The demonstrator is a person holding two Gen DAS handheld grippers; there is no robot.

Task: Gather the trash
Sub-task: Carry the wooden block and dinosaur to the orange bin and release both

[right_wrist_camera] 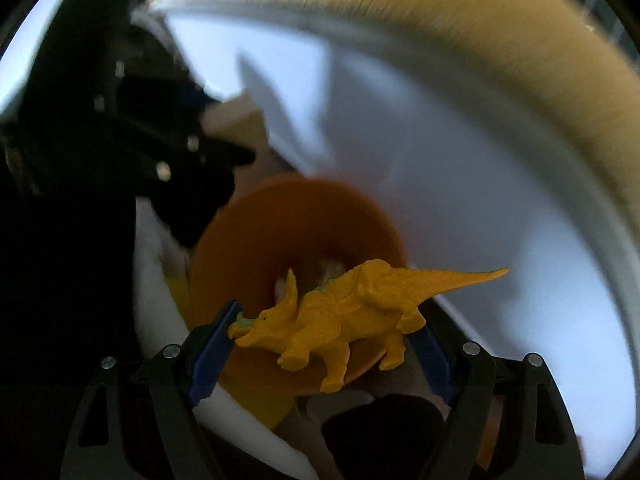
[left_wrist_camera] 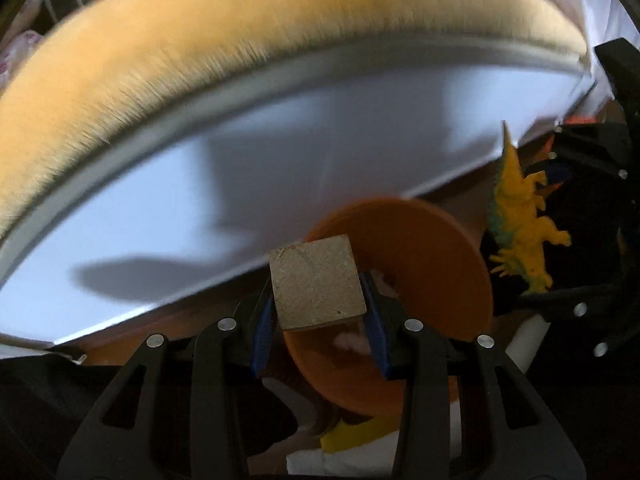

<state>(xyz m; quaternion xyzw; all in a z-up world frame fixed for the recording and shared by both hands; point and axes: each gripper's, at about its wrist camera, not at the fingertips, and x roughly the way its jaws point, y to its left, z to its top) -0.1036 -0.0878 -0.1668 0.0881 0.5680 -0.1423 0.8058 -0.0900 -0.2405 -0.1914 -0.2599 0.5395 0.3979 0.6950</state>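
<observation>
left gripper (left_wrist_camera: pixel 320 312): my blue pads are clamped on a tan cork-like block (left_wrist_camera: pixel 317 283), one pad on each side of it.
block position: i hold it above an orange bowl (left_wrist_camera: pixel 436 276), near the bowl's rim.
right gripper (right_wrist_camera: pixel 320 340): my fingers stand apart with a yellow toy triceratops (right_wrist_camera: pixel 340 312) between them, its snout by the left pad and its hind leg by the right pad; i cannot tell whether the pads press it.
triceratops position: over the orange bowl, tail pointing right in my right wrist view.
bowl contents: pale scraps (left_wrist_camera: pixel 352 340) lie at the bottom, too blurred to name.
under the bowl: yellow and white pieces (left_wrist_camera: pixel 352 440), unclear what.
behind: white box wall (left_wrist_camera: pixel 240 184), and beyond it a fuzzy orange-tan surface (left_wrist_camera: pixel 200 40).
</observation>
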